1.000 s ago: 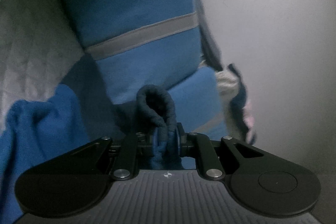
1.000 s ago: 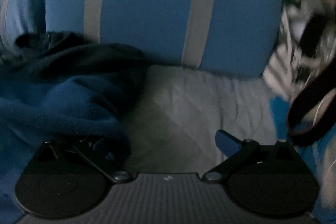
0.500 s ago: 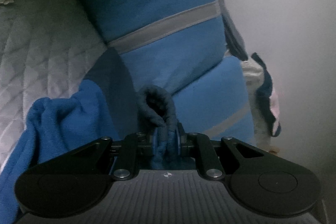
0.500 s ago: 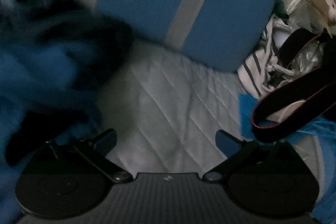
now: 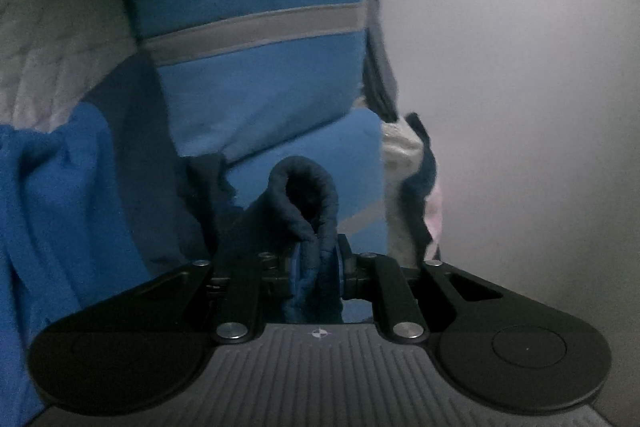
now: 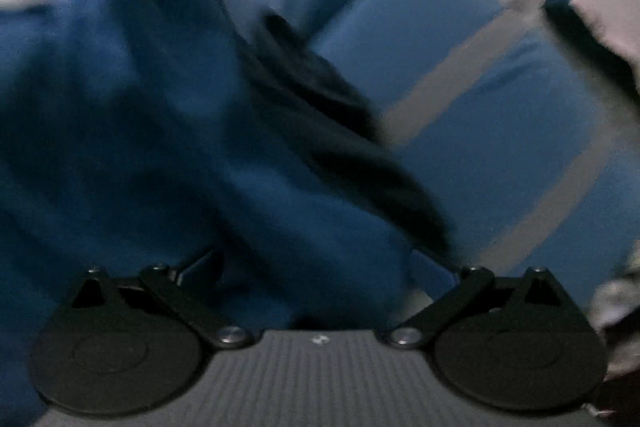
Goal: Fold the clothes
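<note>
The left tool (image 5: 316, 263) is clamped on a dark navy cuff (image 5: 306, 187) of the blue fleece garment (image 5: 60, 195); the cuff loops up just beyond the pads. The garment hangs to the left of the tool, in front of a blue pillow with a grey stripe (image 5: 256, 27). A white quilted bed (image 5: 44, 27) lies left of the pillow.

The right tool (image 6: 316, 267) stands wide apart. The fleece (image 6: 140, 131) fills the space between its fingers and spreads left of the striped pillow (image 6: 500, 115). This view is blurred.
</note>
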Action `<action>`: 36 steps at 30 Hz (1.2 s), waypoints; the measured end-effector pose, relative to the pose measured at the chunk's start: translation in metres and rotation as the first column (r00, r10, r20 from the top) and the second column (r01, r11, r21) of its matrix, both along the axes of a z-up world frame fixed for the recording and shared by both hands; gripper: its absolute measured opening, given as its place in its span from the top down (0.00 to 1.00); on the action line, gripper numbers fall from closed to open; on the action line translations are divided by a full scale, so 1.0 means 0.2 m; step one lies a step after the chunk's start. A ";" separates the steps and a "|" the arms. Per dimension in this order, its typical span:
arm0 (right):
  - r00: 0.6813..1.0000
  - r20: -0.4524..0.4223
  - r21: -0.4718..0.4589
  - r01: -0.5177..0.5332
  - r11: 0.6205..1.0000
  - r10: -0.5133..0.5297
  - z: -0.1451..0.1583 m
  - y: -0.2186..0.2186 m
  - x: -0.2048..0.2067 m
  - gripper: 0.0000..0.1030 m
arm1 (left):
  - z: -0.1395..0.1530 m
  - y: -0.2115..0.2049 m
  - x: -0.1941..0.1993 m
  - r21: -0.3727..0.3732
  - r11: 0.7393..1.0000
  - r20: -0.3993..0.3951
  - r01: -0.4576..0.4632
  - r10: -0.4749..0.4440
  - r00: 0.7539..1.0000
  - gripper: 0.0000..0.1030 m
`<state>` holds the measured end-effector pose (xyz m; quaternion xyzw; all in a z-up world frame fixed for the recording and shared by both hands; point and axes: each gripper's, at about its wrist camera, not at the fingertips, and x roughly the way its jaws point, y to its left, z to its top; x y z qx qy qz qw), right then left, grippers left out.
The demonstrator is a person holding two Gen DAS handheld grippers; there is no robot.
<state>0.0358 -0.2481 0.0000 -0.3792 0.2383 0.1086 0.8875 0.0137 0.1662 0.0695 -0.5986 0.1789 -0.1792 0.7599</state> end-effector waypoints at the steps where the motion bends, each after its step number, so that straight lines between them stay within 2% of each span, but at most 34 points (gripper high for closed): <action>1: 0.998 0.035 -0.011 0.062 0.998 -0.061 -0.01 -0.02 0.05 0.00 | 0.01 0.00 0.00 0.008 1.000 0.010 0.002 -0.002 1.000 0.84; 2: 0.990 0.061 -0.002 0.126 0.992 -0.126 -0.01 -0.05 0.09 0.00 | 0.02 0.01 -0.01 0.015 1.000 0.013 -0.001 0.000 1.000 0.84; 4: 0.964 0.059 0.097 0.254 0.962 -0.261 0.02 -0.18 0.19 0.00 | 0.02 0.02 -0.01 0.028 1.000 0.009 -0.007 0.007 1.000 0.84; 6: 0.936 -0.011 0.201 0.348 0.916 -0.353 0.05 -0.32 0.26 0.00 | 0.02 0.03 -0.01 0.034 0.999 0.006 -0.012 0.012 1.000 0.84; 9: 0.878 -0.141 0.345 0.477 0.808 -0.458 0.09 -0.54 0.35 0.00 | 0.01 0.03 0.00 0.071 0.997 -0.011 0.004 -0.003 1.000 0.84; 11: 0.844 -0.264 0.437 0.536 0.722 -0.466 0.12 -0.65 0.40 0.00 | 0.02 0.01 0.01 0.105 0.994 -0.023 0.007 -0.004 1.000 0.84; 14: 0.774 -0.466 0.516 0.631 0.579 -0.429 0.12 -0.76 0.43 0.00 | 0.02 0.00 0.02 0.141 0.990 -0.028 -0.009 0.013 1.000 0.84; 16: 0.730 -0.562 0.544 0.681 0.491 -0.390 0.11 -0.80 0.43 0.00 | 0.01 0.02 0.02 0.128 0.992 -0.031 -0.017 0.021 0.999 0.84; 17: 0.715 -0.590 0.547 0.696 0.465 -0.376 0.10 -0.81 0.43 0.00 | 0.00 0.02 0.02 0.114 0.993 -0.035 -0.020 0.024 0.999 0.84; 19: 0.713 -0.595 0.531 0.695 0.484 -0.370 0.11 -0.78 0.42 0.00 | -0.03 0.04 0.02 0.097 0.995 -0.051 -0.024 0.029 0.998 0.84; 22: 0.728 -0.564 0.478 0.672 0.565 -0.389 0.13 -0.72 0.41 0.00 | -0.04 0.05 0.02 0.111 0.993 -0.071 -0.042 0.050 0.996 0.84; 24: 0.735 -0.554 0.473 0.664 0.580 -0.390 0.14 -0.70 0.40 0.00 | -0.04 0.06 0.02 0.108 0.993 -0.069 -0.055 0.063 0.996 0.84; 25: 0.743 -0.542 0.475 0.656 0.587 -0.393 0.15 -0.70 0.40 0.00 | -0.04 0.06 0.02 0.105 0.993 -0.065 -0.061 0.068 0.996 0.84; 27: 0.779 -0.477 0.496 0.621 0.607 -0.408 0.18 -0.70 0.38 0.00 | -0.02 0.06 0.01 0.109 0.992 -0.038 -0.069 0.074 0.997 0.84; 29: 0.821 -0.380 0.468 0.568 0.677 -0.426 0.19 -0.65 0.36 0.00 | 0.00 0.05 0.01 0.133 0.989 -0.009 -0.070 0.072 0.997 0.84; 32: 0.876 -0.228 0.319 0.479 0.818 -0.425 0.20 -0.53 0.32 0.00 | 0.03 0.03 0.01 0.199 0.977 0.014 -0.072 0.070 0.997 0.85; 34: 0.896 -0.158 0.208 0.441 0.873 -0.415 0.17 -0.47 0.32 0.00 | 0.03 0.02 0.01 0.223 0.972 0.011 -0.070 0.069 0.998 0.85; 36: 0.910 -0.112 0.119 0.412 0.903 -0.400 0.12 -0.42 0.32 0.00 | 0.02 0.01 0.02 0.223 0.972 -0.006 -0.067 0.070 0.998 0.85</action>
